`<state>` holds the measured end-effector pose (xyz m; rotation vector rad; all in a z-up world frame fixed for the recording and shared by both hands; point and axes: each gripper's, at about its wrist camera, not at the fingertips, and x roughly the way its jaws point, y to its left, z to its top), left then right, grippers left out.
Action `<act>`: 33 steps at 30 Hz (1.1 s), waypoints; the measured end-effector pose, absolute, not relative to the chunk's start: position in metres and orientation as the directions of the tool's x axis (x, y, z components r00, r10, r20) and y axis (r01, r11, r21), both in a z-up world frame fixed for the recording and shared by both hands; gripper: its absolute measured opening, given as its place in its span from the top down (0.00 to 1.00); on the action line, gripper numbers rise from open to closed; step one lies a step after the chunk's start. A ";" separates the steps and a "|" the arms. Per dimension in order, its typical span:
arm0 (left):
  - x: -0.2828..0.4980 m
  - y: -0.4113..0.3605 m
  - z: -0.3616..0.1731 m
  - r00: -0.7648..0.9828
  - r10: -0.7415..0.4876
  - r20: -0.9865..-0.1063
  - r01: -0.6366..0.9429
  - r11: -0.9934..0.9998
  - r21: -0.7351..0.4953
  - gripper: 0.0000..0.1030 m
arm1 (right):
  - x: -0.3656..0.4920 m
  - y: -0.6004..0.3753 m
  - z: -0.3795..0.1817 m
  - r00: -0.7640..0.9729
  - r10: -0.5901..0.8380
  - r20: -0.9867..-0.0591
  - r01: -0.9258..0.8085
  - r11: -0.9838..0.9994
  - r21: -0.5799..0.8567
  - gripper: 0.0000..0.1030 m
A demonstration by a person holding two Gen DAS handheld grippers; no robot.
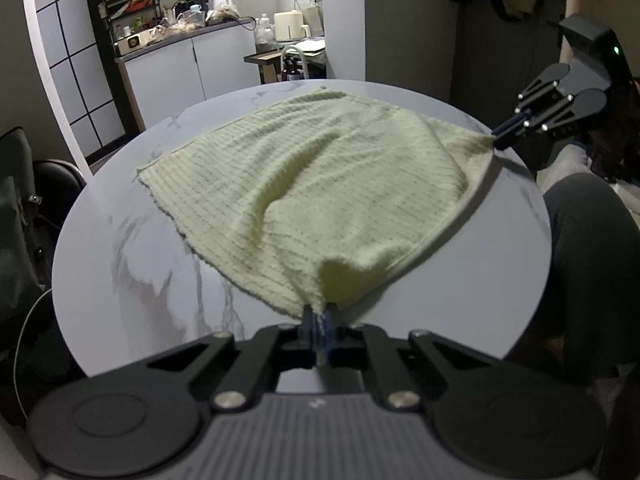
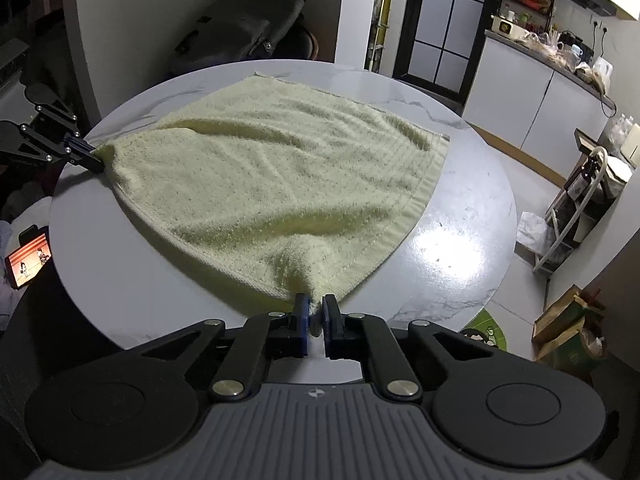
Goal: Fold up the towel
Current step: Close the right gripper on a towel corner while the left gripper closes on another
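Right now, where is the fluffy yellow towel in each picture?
Left wrist view: the pale yellow terry towel fills the middle, one corner pinched in the left claw at the bottom, another in the right claw at the right edge.
Right wrist view: towel centred, corner in the right claw at the bottom.
Shared landmark: the round white marble table.

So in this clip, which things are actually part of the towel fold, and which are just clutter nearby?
Part of the job:
- towel, spread on the round table
- left gripper, pinching one corner
- right gripper, pinching another corner

Just lying about:
- phone with its screen lit
- dark bag
- paper bags on the floor
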<state>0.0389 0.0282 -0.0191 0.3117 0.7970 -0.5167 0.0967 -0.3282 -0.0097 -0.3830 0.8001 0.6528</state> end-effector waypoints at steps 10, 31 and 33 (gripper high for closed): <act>0.026 0.032 -0.011 0.609 -0.334 -0.719 0.548 0.833 0.078 0.96 | 0.073 -0.328 0.006 0.556 0.374 -0.743 -0.666 0.735 -0.129 0.92; 0.039 0.041 0.013 0.642 -0.326 -0.694 0.528 0.845 0.091 0.96 | 0.053 -0.327 0.029 0.565 0.426 -0.707 -0.695 0.708 -0.128 0.93; 0.044 0.041 0.016 0.643 -0.325 -0.694 0.525 0.846 0.090 0.96 | 0.056 -0.328 0.032 0.562 0.431 -0.706 -0.698 0.705 -0.125 0.93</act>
